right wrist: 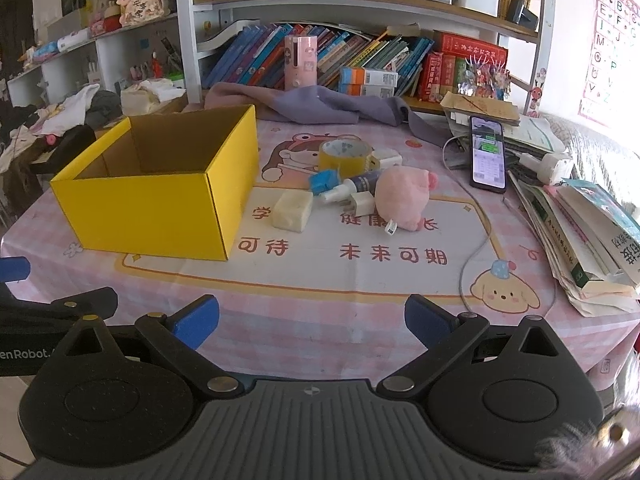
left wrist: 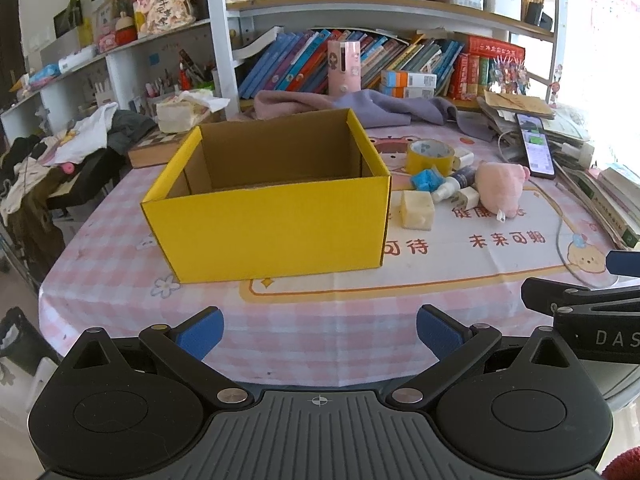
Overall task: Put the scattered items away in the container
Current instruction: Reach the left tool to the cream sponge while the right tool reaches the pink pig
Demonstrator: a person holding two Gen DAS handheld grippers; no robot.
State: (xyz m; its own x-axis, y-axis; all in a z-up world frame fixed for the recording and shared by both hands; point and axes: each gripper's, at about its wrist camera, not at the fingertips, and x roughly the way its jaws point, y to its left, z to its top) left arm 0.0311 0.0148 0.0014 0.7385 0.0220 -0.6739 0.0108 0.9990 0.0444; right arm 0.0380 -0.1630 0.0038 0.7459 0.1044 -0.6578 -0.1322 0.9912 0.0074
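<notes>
Grippers both spread and empty as I hold left gripper [left wrist: 319, 330] and right gripper [right wrist: 312, 318] over the bench [right wrist: 320, 320]; yellow cardboard box [left wrist: 272, 224] open, pink plush toy [right wrist: 402, 196] and tape roll [right wrist: 346, 156] beside it.

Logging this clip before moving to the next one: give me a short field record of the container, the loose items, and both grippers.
container: yellow box, open top, nothing visible inside
loose items: tape roll, blue block, spray bottle, white charger, cream cube, pink plush, clustered to the right of the box
nearby, apart from the cluster: phone, lit screen, cable attached
left gripper: open, holding nothing, short of the box
right gripper: open, holding nothing, short of the cluster
task progress: nothing in the box yet
</notes>
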